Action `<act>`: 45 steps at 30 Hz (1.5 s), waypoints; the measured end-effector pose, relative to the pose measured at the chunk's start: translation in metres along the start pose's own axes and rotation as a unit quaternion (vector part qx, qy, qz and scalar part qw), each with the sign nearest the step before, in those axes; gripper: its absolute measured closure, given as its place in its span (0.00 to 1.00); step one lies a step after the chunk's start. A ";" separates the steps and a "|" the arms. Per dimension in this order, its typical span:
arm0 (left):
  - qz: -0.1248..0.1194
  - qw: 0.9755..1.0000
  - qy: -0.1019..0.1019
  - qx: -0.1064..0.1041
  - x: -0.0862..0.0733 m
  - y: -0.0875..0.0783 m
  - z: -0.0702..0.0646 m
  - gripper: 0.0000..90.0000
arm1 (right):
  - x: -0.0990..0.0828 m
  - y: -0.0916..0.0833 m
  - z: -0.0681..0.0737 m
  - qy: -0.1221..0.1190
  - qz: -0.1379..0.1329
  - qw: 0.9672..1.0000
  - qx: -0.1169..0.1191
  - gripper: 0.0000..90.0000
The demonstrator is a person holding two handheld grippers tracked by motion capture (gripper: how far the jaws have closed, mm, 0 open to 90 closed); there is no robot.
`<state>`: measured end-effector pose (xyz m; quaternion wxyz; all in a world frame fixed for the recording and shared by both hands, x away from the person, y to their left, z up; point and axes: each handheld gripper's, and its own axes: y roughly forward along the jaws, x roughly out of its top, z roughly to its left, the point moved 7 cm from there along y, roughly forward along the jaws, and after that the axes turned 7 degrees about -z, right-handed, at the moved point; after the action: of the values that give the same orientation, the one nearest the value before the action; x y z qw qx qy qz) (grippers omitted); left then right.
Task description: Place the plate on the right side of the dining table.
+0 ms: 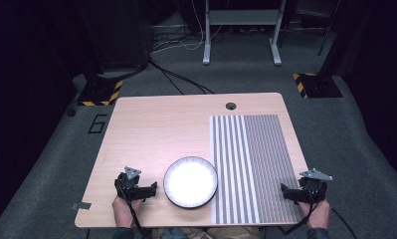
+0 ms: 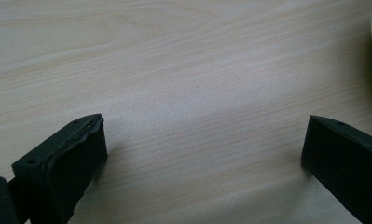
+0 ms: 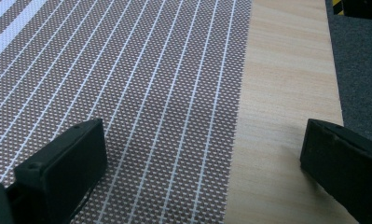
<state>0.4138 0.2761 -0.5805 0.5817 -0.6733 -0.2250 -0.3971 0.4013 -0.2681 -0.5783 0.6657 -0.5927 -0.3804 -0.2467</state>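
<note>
I judge nothing is started yet: my left gripper [image 1: 148,189] at the lower left of the high view and my right gripper [image 1: 285,191] at the lower right both rest on the table [image 1: 156,124] with jaws wide apart and nothing between them. The white plate [image 1: 190,182] sits untouched at lower centre, just beside the striped placemat [image 1: 250,164], which lies flat at the right, so any grasping or moving is all left to do.
</note>
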 end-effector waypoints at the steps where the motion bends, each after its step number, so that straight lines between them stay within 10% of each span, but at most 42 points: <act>1: 0.001 1.000 0.002 -0.002 0.000 0.000 -0.001 0.00 | 0.000 0.000 0.000 0.000 0.000 1.000 0.000 0.00; 25: -0.004 1.000 0.018 -0.021 0.000 -0.001 -0.004 0.00 | 0.005 -0.001 0.003 0.012 0.002 1.000 0.005 0.00; 45: 0.002 1.000 0.015 -0.016 0.000 0.000 -0.003 0.00 | 0.048 -0.011 0.061 0.010 -0.045 0.995 0.083 0.01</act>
<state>0.4128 0.2728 -0.5803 0.5750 -0.6769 -0.2084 -0.4096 0.4073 -0.2046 -0.5329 0.7047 -0.5150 -0.4193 -0.2497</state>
